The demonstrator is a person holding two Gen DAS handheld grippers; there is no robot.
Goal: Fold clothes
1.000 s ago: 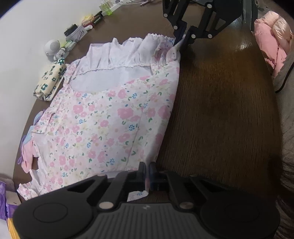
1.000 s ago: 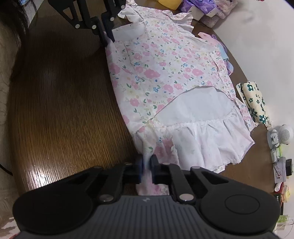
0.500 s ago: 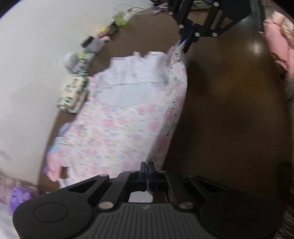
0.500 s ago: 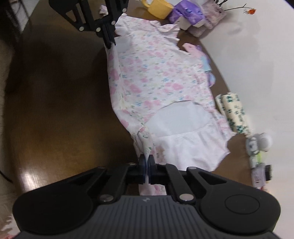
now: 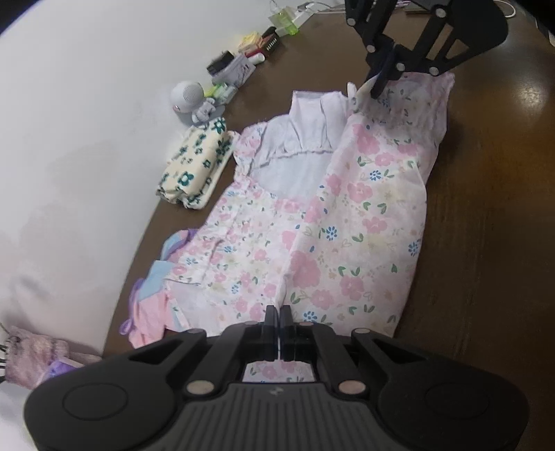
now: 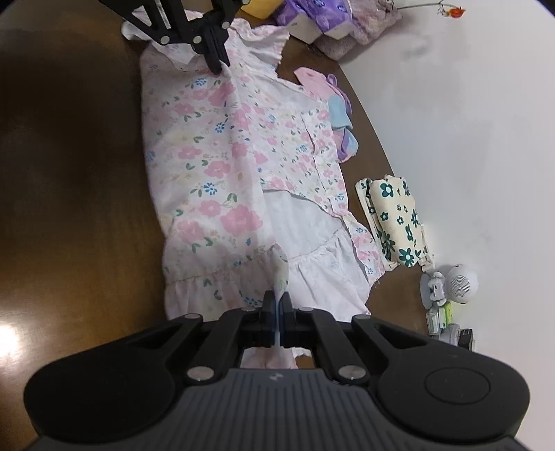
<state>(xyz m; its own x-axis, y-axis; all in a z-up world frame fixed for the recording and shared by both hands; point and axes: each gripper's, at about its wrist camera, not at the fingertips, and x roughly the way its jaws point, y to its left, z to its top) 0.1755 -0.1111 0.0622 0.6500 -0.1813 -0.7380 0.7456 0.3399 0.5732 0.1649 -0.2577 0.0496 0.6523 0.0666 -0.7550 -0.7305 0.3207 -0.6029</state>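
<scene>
A pink floral dress [image 5: 360, 222] with a white lining lies on the dark wooden table [image 5: 492, 215]. Its near long edge is lifted and carried over the rest of the dress. My left gripper [image 5: 278, 314] is shut on that edge at the top end of the dress. My right gripper [image 6: 277, 301] is shut on the same edge at the ruffled hem. The dress [image 6: 215, 166] drapes as a fold between the two. Across the dress, each wrist view shows the other hand's tool: my right gripper [image 5: 376, 91] and my left gripper [image 6: 216, 67].
A folded cream cloth with green flowers [image 5: 196, 166] lies by the wall. A small pink, blue and purple garment [image 5: 152, 295] lies beside the dress. A white round speaker [image 6: 459, 282] and small items line the wall. Purple tissue packs [image 6: 312, 17] stand at the far end.
Both grippers have risen and moved toward the wall, carrying the pinched edge of the dress over its middle. The dress now lies partly doubled over.
</scene>
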